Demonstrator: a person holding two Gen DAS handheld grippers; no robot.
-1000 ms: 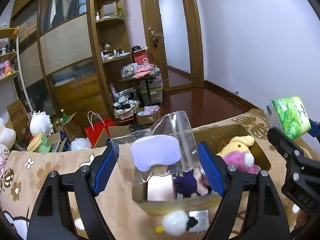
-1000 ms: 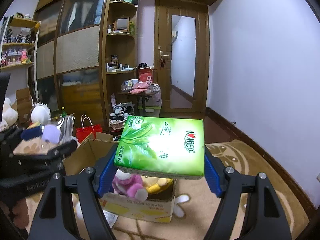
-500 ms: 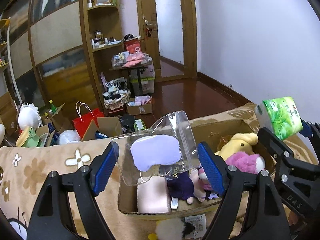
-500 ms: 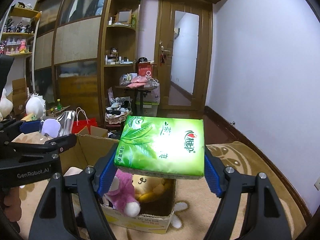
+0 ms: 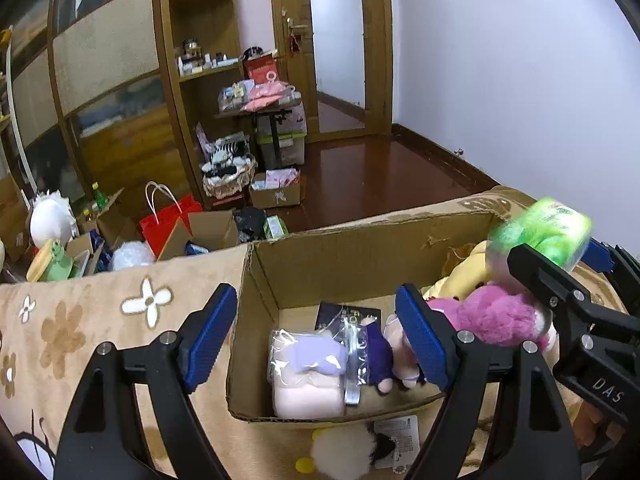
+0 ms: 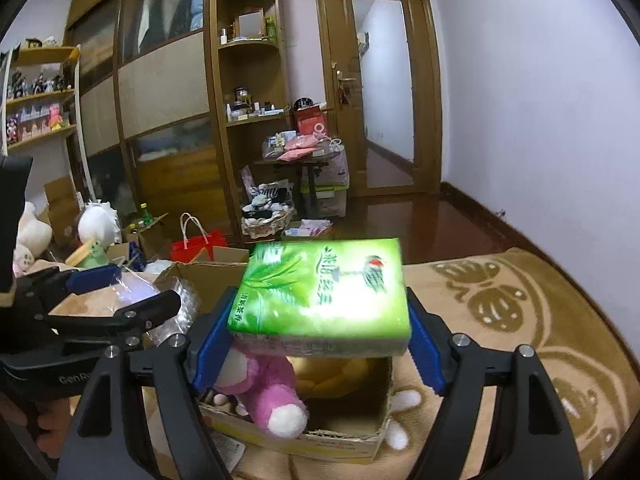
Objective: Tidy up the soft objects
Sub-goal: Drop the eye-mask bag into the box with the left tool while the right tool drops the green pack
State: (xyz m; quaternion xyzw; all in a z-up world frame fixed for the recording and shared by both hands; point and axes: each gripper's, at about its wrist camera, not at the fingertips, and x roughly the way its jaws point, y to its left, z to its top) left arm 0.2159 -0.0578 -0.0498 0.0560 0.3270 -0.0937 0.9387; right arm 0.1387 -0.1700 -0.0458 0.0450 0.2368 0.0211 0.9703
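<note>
An open cardboard box (image 5: 360, 256) sits on a beige flowered blanket (image 5: 80, 320). My left gripper (image 5: 316, 340) is open and empty above the box. The clear zip bag with a lilac soft piece (image 5: 316, 360) lies inside the box on a pink pad. A purple toy, a pink plush (image 5: 496, 316) and a yellow plush lie beside it. My right gripper (image 6: 316, 344) holds a green tissue pack (image 6: 324, 292) over the box's right end, above the pink plush (image 6: 268, 392). The pack looks blurred in the left wrist view (image 5: 544, 228).
A white pom-pom toy (image 5: 344, 452) and a paper tag lie on the blanket in front of the box. Beyond the blanket the floor holds a red bag (image 5: 168, 224), cartons and a basket. Wooden shelving and a door stand behind.
My left gripper let go of the clear zip bag, which now lies in the box. Both grippers moved closer over the box. The tissue pack has tilted and looks blurred.
</note>
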